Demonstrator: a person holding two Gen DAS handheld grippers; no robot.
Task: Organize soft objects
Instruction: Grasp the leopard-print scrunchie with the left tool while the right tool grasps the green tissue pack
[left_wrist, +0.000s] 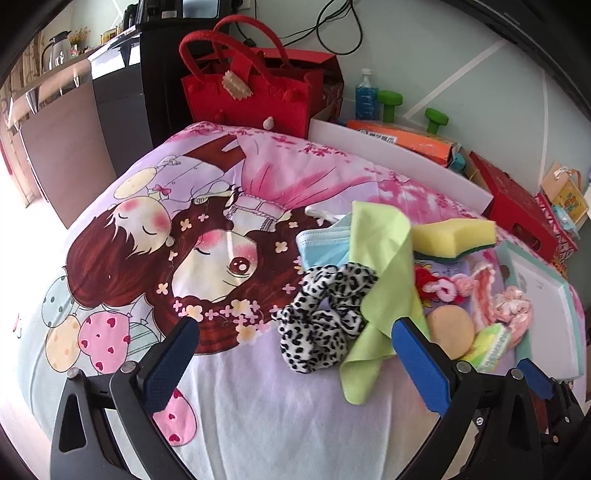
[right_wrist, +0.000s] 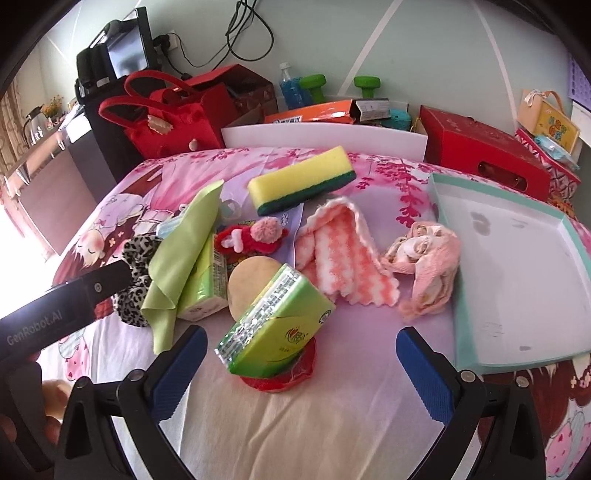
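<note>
We find both tongs released and empty: the left tongs (left_wrist: 295, 332) hover over the leopard-print fabric scrunchie (left_wrist: 325, 314), the right tongs (right_wrist: 301, 341) before the green plastic-wrapped tissue pack (right_wrist: 277, 325). The soft objects lie heaped on the cartoon-printed bedsheet (right_wrist: 295, 424), with the shallow teal-rimmed white box (right_wrist: 517, 277) beside them, empty. We judge the risk is snagging: the lime-green square cloth (left_wrist: 384, 280) overlaps the scrunchie, so one grip may drag both.

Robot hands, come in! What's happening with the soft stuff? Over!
Both grippers, left and right, open, empty. Soft pile unsorted; tray empty. Tissue pack nearest right gripper.
</note>
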